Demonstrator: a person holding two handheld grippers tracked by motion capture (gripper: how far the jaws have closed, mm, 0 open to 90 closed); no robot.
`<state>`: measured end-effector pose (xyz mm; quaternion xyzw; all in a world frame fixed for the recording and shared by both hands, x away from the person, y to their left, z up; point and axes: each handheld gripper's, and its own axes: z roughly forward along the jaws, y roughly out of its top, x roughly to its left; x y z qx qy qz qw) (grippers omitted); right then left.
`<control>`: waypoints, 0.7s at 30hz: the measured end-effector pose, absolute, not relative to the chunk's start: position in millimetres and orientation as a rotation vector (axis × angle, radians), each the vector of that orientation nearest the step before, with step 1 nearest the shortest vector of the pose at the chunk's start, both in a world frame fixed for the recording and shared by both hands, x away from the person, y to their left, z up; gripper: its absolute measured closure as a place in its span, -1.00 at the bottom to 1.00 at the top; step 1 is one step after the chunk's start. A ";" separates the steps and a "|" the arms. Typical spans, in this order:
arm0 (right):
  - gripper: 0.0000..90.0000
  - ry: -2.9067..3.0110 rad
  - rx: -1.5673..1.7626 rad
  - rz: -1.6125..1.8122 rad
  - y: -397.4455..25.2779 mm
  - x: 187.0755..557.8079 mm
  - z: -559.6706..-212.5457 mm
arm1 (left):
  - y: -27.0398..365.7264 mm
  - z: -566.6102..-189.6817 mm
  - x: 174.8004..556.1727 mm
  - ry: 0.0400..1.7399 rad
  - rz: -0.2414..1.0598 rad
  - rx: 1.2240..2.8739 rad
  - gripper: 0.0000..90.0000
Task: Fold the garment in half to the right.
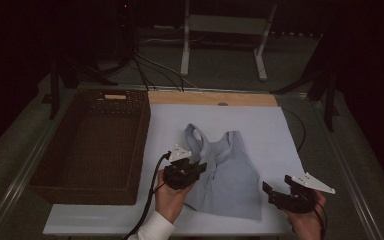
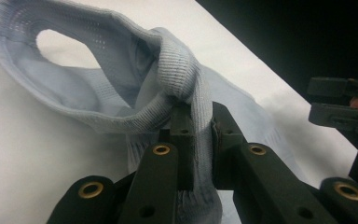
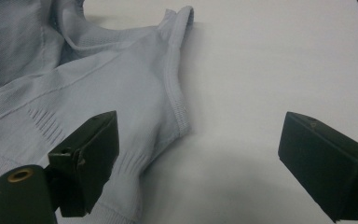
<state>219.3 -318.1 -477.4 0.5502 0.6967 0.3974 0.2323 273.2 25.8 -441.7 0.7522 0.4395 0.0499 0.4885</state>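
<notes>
Garment and grippers at mid-handling. Light blue tank top (image 1: 227, 172) lies on the white table sheet (image 1: 280, 135), near the middle and toward the near edge, with its shoulder straps pointing far and its hem near. My left gripper (image 1: 200, 167) sits at the garment's left side, just right of the brown wicker basket (image 1: 92, 142); in the left gripper view its jaws are closed tight on a ribbed edge band of the tank top (image 2: 186, 98), which runs down between them, and the fabric beyond is drawn up into a loose open loop. My right gripper (image 1: 275, 192) is at the garment's near right corner, just beside the cloth; in the right gripper view its jaws stand wide apart and hold nothing, the left jaw over the ribbed side of the tank top (image 3: 98, 84) and the right jaw over bare white sheet (image 3: 270, 60). I cannot tell whether the left jaw touches the fabric. Basket stands at the table's left, touching the sheet's left edge.
</notes>
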 end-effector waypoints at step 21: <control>-0.72 1.917 1.511 1.095 -318.1 219.6 -477.7 | -17.1 -446.8 271.1 0.973 0.056 1.898 0.85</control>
